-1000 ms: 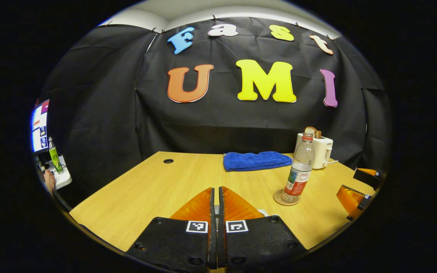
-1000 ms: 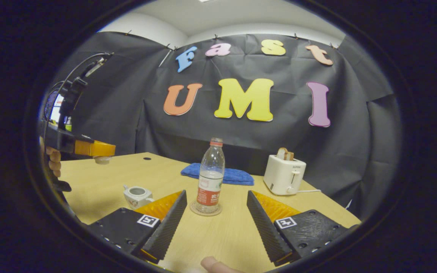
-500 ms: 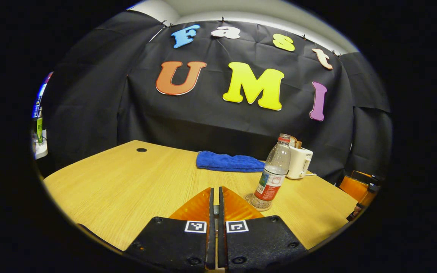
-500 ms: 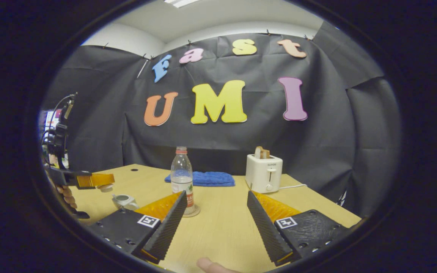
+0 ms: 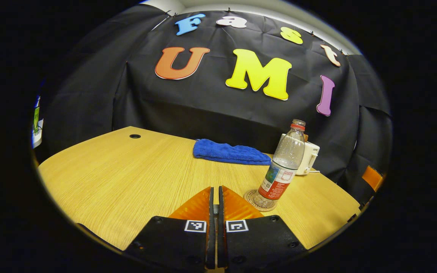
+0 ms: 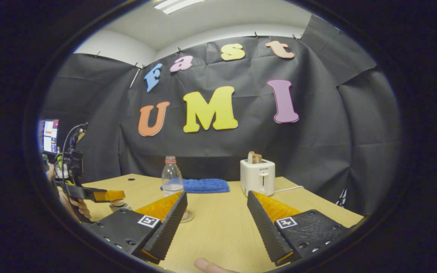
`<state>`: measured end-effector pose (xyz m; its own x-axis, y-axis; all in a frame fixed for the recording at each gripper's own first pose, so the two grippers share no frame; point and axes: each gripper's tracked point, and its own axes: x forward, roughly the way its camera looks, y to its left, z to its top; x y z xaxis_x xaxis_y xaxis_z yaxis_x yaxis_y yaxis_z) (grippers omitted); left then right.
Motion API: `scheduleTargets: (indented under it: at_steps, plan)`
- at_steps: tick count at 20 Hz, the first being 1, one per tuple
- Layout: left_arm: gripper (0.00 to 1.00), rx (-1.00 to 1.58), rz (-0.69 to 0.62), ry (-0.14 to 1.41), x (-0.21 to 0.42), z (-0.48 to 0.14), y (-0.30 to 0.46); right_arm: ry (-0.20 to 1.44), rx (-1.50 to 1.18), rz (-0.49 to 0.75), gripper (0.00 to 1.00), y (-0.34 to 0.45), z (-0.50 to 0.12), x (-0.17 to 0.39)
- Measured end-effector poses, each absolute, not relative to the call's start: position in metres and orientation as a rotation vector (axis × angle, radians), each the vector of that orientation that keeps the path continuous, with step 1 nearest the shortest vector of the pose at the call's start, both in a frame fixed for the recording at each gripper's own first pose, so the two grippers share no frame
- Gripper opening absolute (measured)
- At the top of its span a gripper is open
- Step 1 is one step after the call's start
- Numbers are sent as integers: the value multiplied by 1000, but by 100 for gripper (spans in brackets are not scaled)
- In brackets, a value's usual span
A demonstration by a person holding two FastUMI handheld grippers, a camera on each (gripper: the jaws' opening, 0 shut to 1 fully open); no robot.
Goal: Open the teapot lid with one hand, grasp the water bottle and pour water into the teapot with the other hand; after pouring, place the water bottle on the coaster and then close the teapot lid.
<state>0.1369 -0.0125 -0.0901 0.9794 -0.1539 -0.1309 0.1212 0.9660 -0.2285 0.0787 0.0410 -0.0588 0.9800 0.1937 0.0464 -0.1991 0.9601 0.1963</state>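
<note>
The water bottle (image 6: 172,175) stands upright on its coaster (image 5: 260,201) — already set down — left of the right gripper (image 6: 217,223), whose jaws gape wide, while the left gripper (image 6: 118,195) pinches the teapot lid (image 6: 117,203) just above the teapot.

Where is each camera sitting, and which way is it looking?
Left gripper view: rides on the left gripper, low over the table, facing the water bottle on its coaster; its own fingers meet at the bottom.
Right gripper view: rides on the right gripper, facing the toaster; its fingers stand apart, a fingertip below; the other gripper sits far left.
Both share the bottle, blue towel and toaster.
</note>
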Motion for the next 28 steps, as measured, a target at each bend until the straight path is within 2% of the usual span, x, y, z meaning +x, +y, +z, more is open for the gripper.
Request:
scheduleTargets:
  at_steps: [14,18,20,21,22,23,24,25,26,27,28]
  plan:
    - [5,-39,-92,105,138,-102,-10,4,120,204,96,60,-70,78]
    - [8,6,-90,75,135,-100,-12,-4,90,210,96,67,-66,74]
    - [17,-7,-111,75,136,-99,-17,-11,83,202,98,66,-64,73]
    - [27,-13,-118,84,136,-99,-19,-11,81,198,98,66,-63,72]
    - [30,-26,-124,97,134,-99,-20,-12,83,196,98,66,-61,71]
    - [45,-37,-131,104,132,-96,-21,-13,87,195,98,66,-60,70]
    - [45,-39,-136,99,129,-90,-22,-12,90,194,95,67,-57,68]
    - [59,-34,-143,80,125,-82,-23,-12,91,192,98,66,-55,66]
    - [66,-23,-150,62,122,-74,-23,-13,89,185,95,65,-51,64]
    - [80,-5,-151,41,117,-66,-22,-17,83,174,98,64,-48,62]
    - [88,6,-141,33,112,-60,-19,-23,77,167,98,63,-44,59]
